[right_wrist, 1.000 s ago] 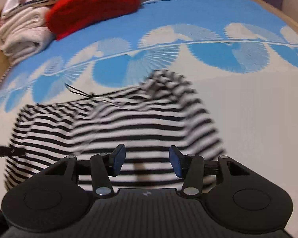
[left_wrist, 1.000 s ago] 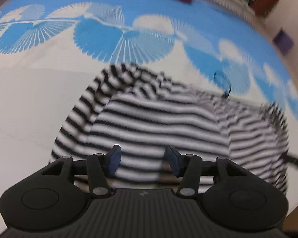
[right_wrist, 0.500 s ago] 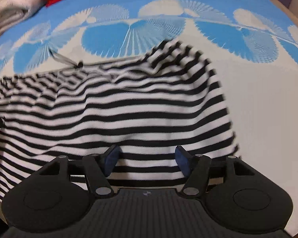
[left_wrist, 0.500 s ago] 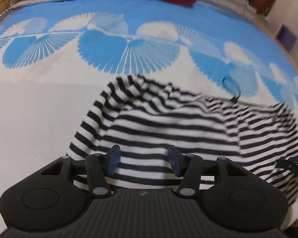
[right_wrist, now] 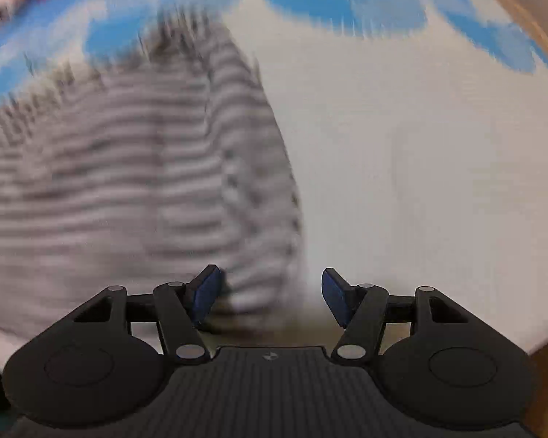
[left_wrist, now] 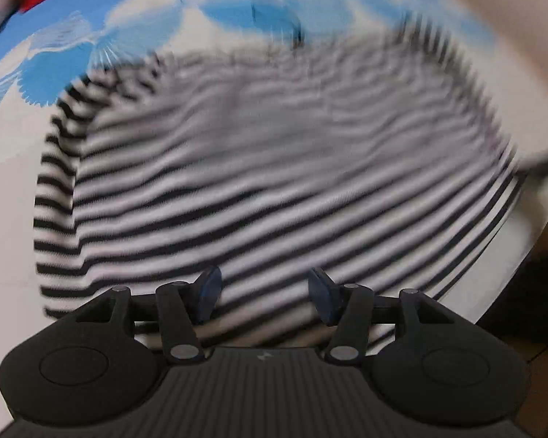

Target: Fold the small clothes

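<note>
The striped top is spread on the sheet, not yet folded. The left gripper is released above its hem. The right gripper, just widened, is released over the top's 3 o'clock edge.

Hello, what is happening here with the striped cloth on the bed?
A person holds a two-finger gripper in each hand over a black-and-white striped garment spread on a blue-and-white bedcover. The left gripper is open above the garment's near edge. The right gripper is open at its side edge, its jaws having just been opening. Neither pinches the fabric. Both views are blurred.
</note>
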